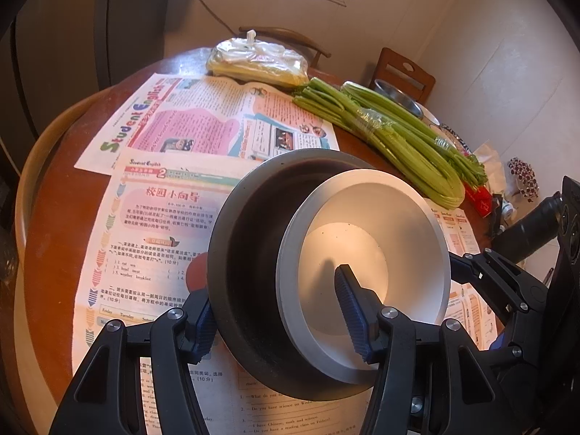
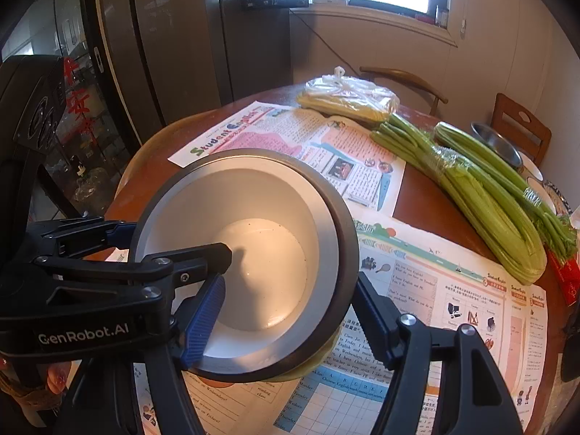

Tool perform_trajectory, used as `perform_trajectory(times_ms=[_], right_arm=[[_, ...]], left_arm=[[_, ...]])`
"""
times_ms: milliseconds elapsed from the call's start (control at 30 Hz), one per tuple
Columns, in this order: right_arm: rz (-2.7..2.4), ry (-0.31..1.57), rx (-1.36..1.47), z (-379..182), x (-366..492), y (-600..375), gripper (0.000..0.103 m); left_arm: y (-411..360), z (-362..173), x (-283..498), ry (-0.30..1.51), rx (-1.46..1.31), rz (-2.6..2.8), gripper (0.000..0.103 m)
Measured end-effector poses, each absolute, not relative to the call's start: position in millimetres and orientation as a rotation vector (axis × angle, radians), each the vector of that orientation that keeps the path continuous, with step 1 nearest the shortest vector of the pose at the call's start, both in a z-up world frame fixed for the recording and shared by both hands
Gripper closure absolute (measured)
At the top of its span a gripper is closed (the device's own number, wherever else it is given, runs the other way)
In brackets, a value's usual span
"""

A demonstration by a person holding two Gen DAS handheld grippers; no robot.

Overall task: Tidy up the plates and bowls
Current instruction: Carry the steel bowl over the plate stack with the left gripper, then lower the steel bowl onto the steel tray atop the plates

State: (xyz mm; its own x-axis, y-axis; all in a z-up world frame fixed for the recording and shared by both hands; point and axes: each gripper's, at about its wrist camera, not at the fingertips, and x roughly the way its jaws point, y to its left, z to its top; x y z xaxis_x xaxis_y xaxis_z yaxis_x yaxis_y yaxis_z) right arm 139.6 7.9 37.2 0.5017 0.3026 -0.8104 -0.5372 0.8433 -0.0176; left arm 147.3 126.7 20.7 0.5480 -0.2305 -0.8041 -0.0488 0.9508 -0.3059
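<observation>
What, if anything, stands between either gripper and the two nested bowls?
Nothing visible. The left gripper and right gripper each clamp across both walls, with one jaw outside the dark bowl and the other inside the white bowl.

The right tool (image 2: 286, 311) grips the nested bowls: a white bowl (image 2: 253, 264) sits inside a dark bowl (image 2: 344, 239), one finger inside, the other outside the dark rim. The left tool (image 2: 174, 250) clamps the bowls' left rim. Beyond the bowls, newspapers (image 2: 366, 159) cover the round desk (image 2: 427, 199); celery (image 2: 482, 195) lies to their right.
</observation>
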Motion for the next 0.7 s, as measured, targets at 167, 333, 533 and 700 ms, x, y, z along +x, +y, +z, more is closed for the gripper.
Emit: perform_trajectory(times_ms=[167, 333, 533, 700], right_arm=[[0.515, 0.932, -0.29, 30.6, 142.2, 7.5, 0.032], [0.516, 0.943, -0.294, 26.1, 143.4, 8.0, 0.032], [0.515, 0.949, -0.298, 22.6, 141.9, 8.0, 0.032], [0.515, 0.952, -0.3, 20.8, 142.0, 8.2, 0.032]], left_arm=[[126.3, 14.0, 149.7, 1.003, -0.311, -0.107, 0.043], [126.3, 9.5, 150.8, 1.012, -0.316, -0.106, 0.043], [125.8, 5.9, 150.5, 1.017, -0.314, -0.104, 0.043], [125.6, 4.7, 150.4, 1.018, -0.312, -0.102, 0.043]])
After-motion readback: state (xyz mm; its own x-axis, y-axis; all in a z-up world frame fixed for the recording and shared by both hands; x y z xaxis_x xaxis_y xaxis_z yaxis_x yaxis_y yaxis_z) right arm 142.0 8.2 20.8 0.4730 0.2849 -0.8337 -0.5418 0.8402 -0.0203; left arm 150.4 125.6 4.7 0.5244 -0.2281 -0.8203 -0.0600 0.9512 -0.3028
